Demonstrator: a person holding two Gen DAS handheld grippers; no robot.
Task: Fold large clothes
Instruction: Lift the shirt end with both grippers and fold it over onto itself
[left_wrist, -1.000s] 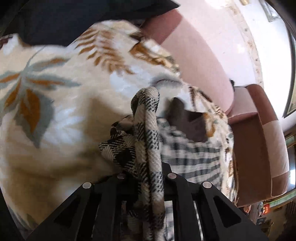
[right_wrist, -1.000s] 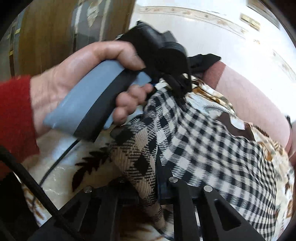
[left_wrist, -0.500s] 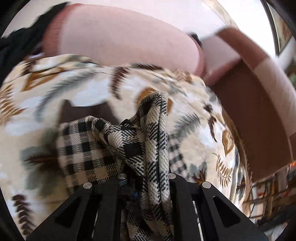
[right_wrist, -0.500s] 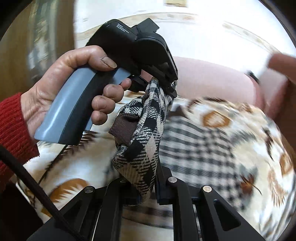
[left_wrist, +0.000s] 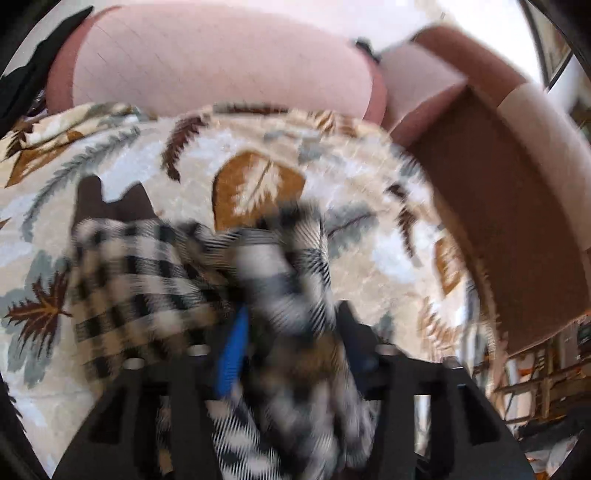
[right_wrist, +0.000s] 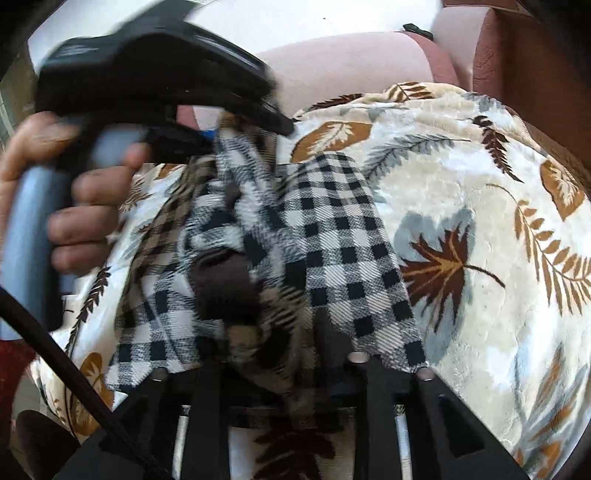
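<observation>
The checked garment (right_wrist: 343, 236), black and white with a brown lining patch showing, lies bunched on a cream leaf-print blanket (right_wrist: 480, 206) spread over a pink sofa (left_wrist: 221, 66). In the right wrist view it fills the centre and lower left of the frame, one flat panel running from the upper middle down to the lower right of centre, the rest heaped in blurred folds toward the left.

The right claw (right_wrist: 280, 373) sits at the bottom of that frame. Its jaws have just been opening and now stand somewhat apart, with a bundle of the checked cloth lying between them; whether the pads press on it cannot be told through the folds and blur.

In the upper left of the same frame the left hand (right_wrist: 66, 206) holds the grey-blue handle of the other tool, whose black body points at the top of the heaped cloth.

The left claw (left_wrist: 288, 332) shows at the bottom of the left wrist view. Its jaws have just been opening and stand clearly apart; a blue pad (left_wrist: 232, 358) is bared on the left finger, and a blurred rope of the garment hangs loosely in the gap. More of the garment spreads to the left of centre on the blanket, with a brown sofa armrest (left_wrist: 517, 206) at right.
</observation>
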